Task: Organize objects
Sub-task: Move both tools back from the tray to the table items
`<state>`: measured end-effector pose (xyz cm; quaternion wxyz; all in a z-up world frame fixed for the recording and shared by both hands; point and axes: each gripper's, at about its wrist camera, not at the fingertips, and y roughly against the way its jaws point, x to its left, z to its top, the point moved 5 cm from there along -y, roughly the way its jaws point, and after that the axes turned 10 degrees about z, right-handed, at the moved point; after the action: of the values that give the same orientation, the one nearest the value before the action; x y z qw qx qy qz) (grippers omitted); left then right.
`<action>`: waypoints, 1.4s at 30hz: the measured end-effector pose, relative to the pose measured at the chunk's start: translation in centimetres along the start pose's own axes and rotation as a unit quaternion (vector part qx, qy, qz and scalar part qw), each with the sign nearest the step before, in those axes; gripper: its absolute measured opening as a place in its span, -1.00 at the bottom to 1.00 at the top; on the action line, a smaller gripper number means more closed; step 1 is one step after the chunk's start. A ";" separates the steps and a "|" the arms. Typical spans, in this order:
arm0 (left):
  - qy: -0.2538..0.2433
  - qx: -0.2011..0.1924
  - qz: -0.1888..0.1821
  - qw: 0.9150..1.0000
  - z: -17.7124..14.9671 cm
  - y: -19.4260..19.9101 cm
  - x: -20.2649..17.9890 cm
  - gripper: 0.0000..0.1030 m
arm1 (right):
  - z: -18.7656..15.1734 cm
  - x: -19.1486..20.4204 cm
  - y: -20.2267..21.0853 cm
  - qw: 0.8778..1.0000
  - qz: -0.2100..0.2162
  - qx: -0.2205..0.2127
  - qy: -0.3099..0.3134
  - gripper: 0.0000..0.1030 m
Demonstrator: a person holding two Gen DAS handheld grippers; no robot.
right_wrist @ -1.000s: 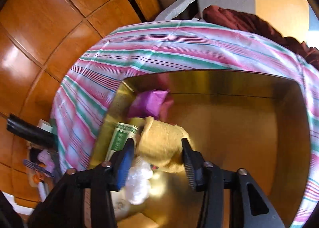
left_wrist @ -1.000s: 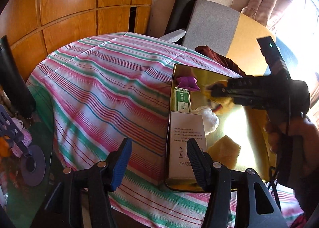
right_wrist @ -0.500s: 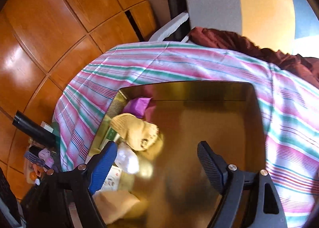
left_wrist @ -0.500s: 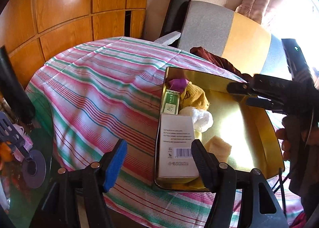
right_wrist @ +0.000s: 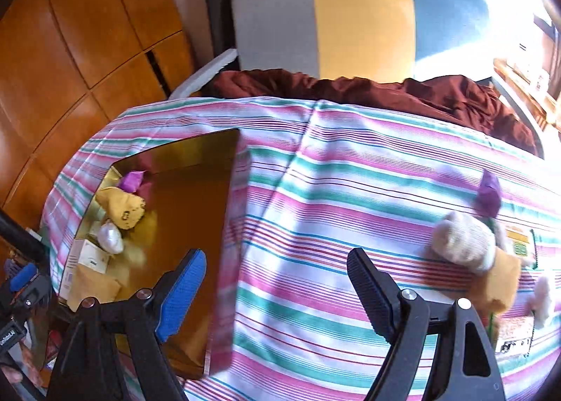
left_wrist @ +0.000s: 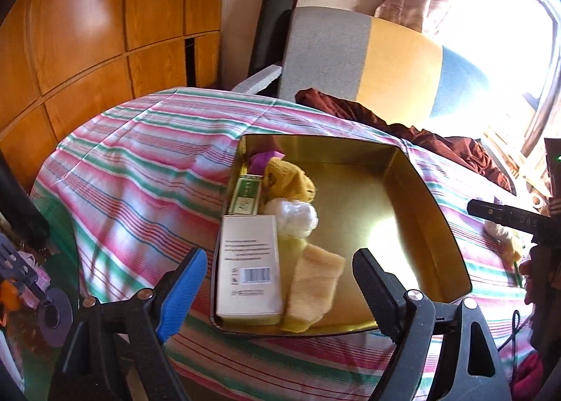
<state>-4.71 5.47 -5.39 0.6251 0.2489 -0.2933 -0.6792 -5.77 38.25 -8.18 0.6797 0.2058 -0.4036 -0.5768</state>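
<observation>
Objects for sorting were seen gathered in a gold tray (left_wrist: pixel 431 197) on the striped tablecloth (left_wrist: pixel 140 183), taking the left wrist view first. Along the tray's left wall a white carton (left_wrist: pixel 249 264) with a barcode was laid nearest the camera, with a green box (left_wrist: pixel 245 196) just beyond it and a purple wrapper (left_wrist: pixel 261 159) in the far left corner. A yellow plush toy (left_wrist: pixel 287 180) was lying beside the green box, a white crumpled bundle (left_wrist: pixel 296 217) was touching the carton's far corner, and a pale yellow cloth (left_wrist: pixel 315 285) was resting beside the carton's near end. The left hand-held gripper (left_wrist: pixel 277 278) was held over the tray's near edge; its jaws had just been opening and stood wide apart, with nothing pressed between them. The right hand-held gripper (left_wrist: pixel 508 218) was seen right of the tray, over the cloth.

In the right wrist view the gold tray (right_wrist: pixel 196 162) was seen at the left, holding the yellow plush toy (right_wrist: pixel 121 208), white bundle (right_wrist: pixel 110 238) and carton (right_wrist: pixel 86 257). The right hand-held gripper (right_wrist: pixel 277 278) was held over bare tablecloth (right_wrist: pixel 315 197) right of the tray, its jaws spread wide and empty after having just been opening. Well to the right of the tray, a beige plush toy (right_wrist: pixel 466 246) in a yellow garment, a second purple wrapper (right_wrist: pixel 489 194) and a printed packet (right_wrist: pixel 519 243) were left on the tabletop.
</observation>
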 end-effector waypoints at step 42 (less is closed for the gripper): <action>-0.220 0.090 -0.184 0.954 -2.2 -1.3 -30.6 0.91 | -7.5 -27.5 15.4 0.888 -0.066 -0.199 -0.410 0.75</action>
<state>-1.14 35.77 -8.74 0.3846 0.1984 -0.4326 -0.7909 9.38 66.82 -9.68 0.4409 -0.1625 -0.5088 -0.7213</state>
